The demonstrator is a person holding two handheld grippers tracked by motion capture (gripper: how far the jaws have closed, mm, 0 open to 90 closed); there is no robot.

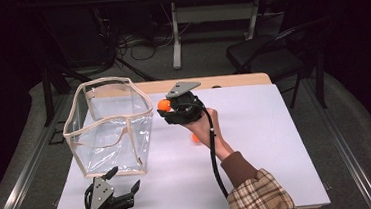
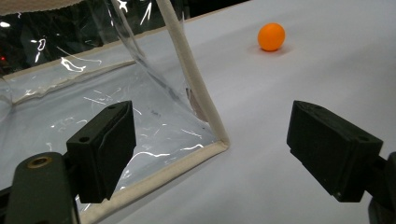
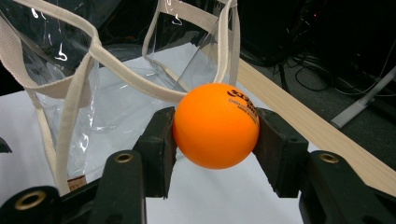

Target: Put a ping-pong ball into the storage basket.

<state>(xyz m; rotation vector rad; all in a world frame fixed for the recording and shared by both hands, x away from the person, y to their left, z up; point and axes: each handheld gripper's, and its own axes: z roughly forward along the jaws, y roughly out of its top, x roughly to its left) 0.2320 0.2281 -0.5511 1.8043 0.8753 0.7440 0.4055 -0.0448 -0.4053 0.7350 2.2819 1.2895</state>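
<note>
Clamping an orange ball [image 3: 215, 125] between its two black pads, the right gripper [image 1: 165, 107] hovered above the white table [image 1: 267, 143], just beside the upper rim of the clear bag [image 1: 109, 125]. In the right gripper view the ball was smooth, matte and evenly orange, with small dark printed lettering near its top right; both pads pressed against its sides. In the high view the ball [image 1: 163, 105] showed at the gripper's tip, close to the bag's right wall but outside it.

The left gripper [image 1: 127, 181] rested near the front edge of the table, its jaws standing wide apart with nothing between them. In the left gripper view its jaws framed the bag's lower front corner [image 2: 219, 140], trimmed in beige webbing.

A second orange ball [image 2: 271, 37] lay on the table surface, well apart from the bag. The bag stood upright and open-topped, with transparent walls and beige handles.
</note>
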